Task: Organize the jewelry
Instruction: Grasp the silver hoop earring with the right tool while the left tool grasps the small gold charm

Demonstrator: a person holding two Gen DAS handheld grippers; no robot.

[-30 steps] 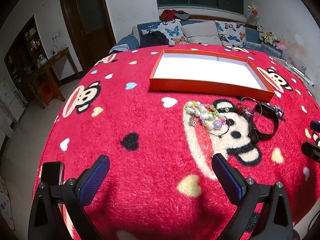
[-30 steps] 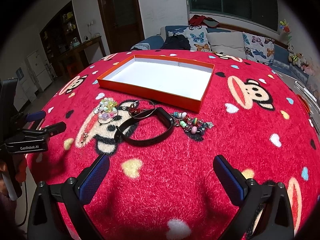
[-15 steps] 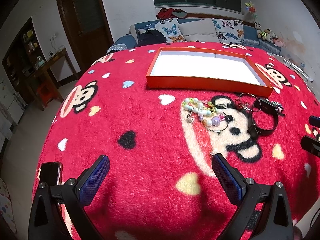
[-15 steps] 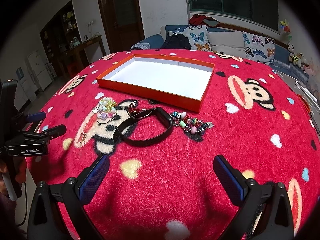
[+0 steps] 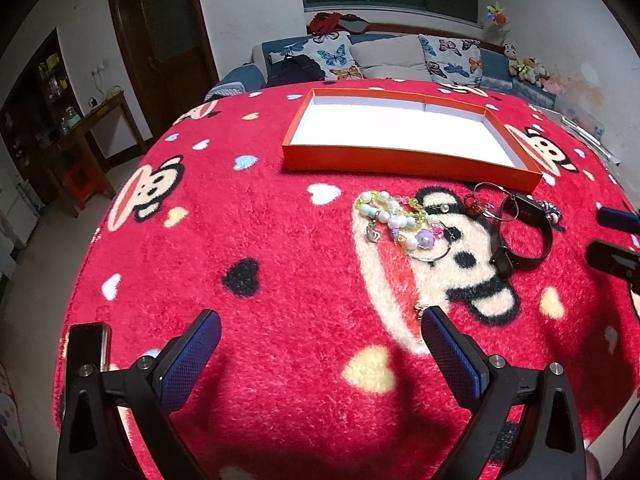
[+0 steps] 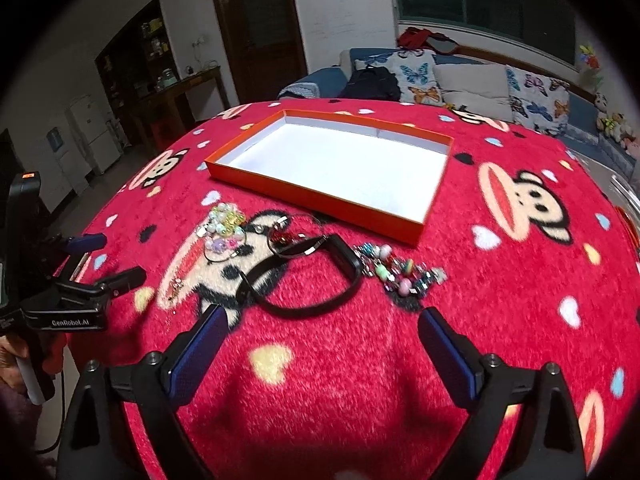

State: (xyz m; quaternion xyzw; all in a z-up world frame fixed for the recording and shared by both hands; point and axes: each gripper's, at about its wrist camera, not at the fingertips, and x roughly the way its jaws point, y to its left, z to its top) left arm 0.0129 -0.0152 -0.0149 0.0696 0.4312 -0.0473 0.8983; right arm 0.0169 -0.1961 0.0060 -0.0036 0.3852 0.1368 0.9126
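An empty orange box (image 5: pixel 404 160) (image 6: pixel 320 200) with a white inside lies on the red cartoon blanket. In front of it lie a pastel bead bracelet (image 5: pixel 394 216) (image 6: pixel 225 226), thin rings with a red charm (image 5: pixel 486 200) (image 6: pixel 284 236), a black band (image 5: pixel 524 236) (image 6: pixel 308 276) and a dark bead charm bracelet (image 6: pixel 400 274). A small chain (image 5: pixel 420 308) (image 6: pixel 176 288) lies near the left gripper's right finger. My left gripper (image 5: pixel 320 332) and right gripper (image 6: pixel 322 330) are open, empty and above the blanket short of the jewelry.
A phone (image 5: pixel 86 346) lies at the blanket's left edge. A sofa with butterfly cushions (image 5: pixel 392 60) stands behind the table. The right gripper's fingers show at the left wrist view's right edge (image 5: pixel 616 240), and the left gripper shows at the right wrist view's left edge (image 6: pixel 72 300).
Both grippers have moved forward toward the jewelry, the right one more, so the black band now lies just ahead of it. Both stay open.
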